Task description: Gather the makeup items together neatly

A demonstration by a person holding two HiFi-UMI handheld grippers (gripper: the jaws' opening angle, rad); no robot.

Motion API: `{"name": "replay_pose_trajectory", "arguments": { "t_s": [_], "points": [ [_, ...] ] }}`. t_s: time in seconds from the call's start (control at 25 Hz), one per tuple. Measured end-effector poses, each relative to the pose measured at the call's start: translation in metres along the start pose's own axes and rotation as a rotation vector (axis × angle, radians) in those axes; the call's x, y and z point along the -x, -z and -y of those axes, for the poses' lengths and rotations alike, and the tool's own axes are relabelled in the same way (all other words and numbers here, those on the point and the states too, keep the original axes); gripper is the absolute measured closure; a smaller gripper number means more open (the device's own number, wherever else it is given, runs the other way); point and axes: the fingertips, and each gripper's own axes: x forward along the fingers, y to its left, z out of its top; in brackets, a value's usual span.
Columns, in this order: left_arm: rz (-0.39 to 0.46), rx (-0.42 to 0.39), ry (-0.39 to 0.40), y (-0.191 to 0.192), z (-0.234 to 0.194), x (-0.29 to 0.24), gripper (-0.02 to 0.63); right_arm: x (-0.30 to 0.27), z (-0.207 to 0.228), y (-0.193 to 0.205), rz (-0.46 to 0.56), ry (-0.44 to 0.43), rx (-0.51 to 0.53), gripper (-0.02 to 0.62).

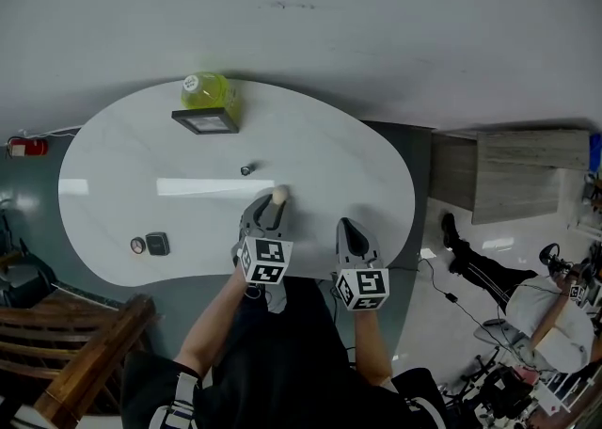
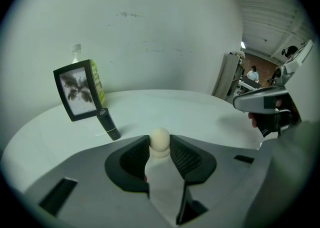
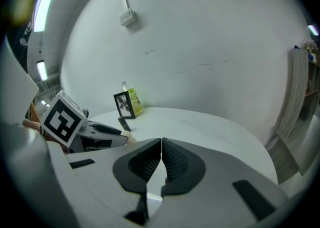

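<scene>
Cream makeup sponge (image 2: 159,139) sits pinched in the left gripper's (image 1: 270,211) jaws, over the white table (image 1: 357,164) at five o'clock from the black makeup tube (image 1: 245,170). The right gripper (image 3: 161,158), at its three o'clock, has its jaws pressed together, empty.

Setting: lab or workshop-type recording room. Evidence: white oval worktop (image 1: 122,173) set against a bare white wall (image 1: 376,23), glossy grey floor (image 1: 428,230) with a loose cable (image 1: 442,291), grey cabinet (image 1: 513,173), slatted wooden bench (image 1: 66,342). A seated person (image 1: 541,314) sits among equipment at the right.
</scene>
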Motion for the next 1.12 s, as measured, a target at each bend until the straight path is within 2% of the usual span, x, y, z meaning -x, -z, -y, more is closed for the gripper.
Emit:
{"name": "replay_pose_trajectory", "arguments": {
  "t_s": [0.28,0.6,0.84,1.12],
  "points": [
    [0.05,0.017,-0.052,-0.005,-0.016,0.031,0.472,0.001,-0.023,-0.009,0.022,-0.042,0.031,0.566],
    [0.101,0.053,-0.122,0.001,-0.047,0.088,0.474,0.004,-0.069,-0.018,0.045,-0.106,0.083,0.566],
    [0.116,0.099,-0.189,0.02,-0.076,0.128,0.474,0.001,-0.114,-0.021,0.054,-0.161,0.122,0.566],
    [0.096,0.153,-0.264,0.061,-0.112,0.168,0.474,-0.006,-0.172,-0.016,0.044,-0.234,0.166,0.566]
  ]
}}
